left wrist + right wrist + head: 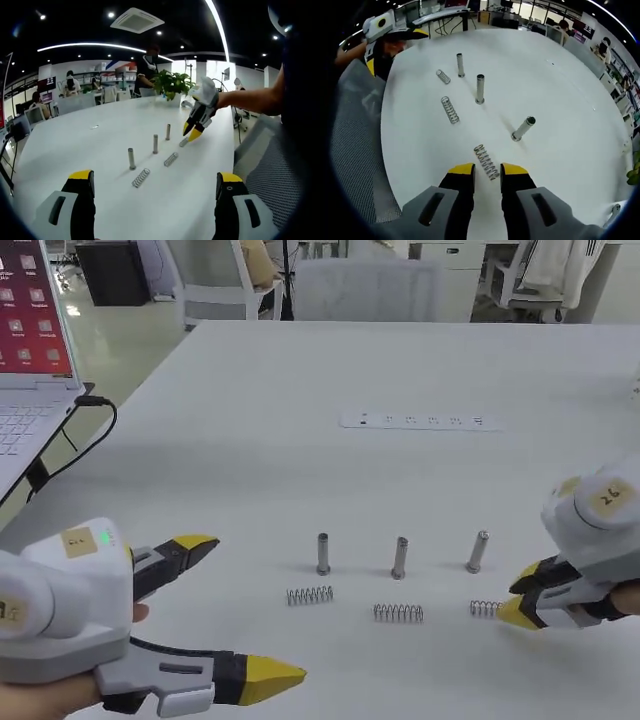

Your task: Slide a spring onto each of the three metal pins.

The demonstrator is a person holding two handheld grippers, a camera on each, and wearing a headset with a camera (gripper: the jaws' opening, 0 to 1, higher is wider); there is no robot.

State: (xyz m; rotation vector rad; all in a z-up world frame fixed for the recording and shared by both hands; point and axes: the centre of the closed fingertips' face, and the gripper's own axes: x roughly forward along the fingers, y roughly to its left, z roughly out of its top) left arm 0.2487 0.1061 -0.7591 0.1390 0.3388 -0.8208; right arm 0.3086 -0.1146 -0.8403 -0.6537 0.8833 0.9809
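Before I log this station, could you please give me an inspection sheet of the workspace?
Surface: white table.
Job's things: three pins upright in a row; three springs lying loose, one before each; none fitted.
Clutter: laptop at left edge; socket strip mid-table.
Grippers: left gripper wide open, empty; right gripper narrowly open, astride the rightmost spring's end.
Cables: black cable running from the laptop.
Surroundings: office chairs beyond the table.

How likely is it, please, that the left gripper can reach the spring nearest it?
Probably yes: the left gripper is open, and bare table lies between it and the leftmost spring.
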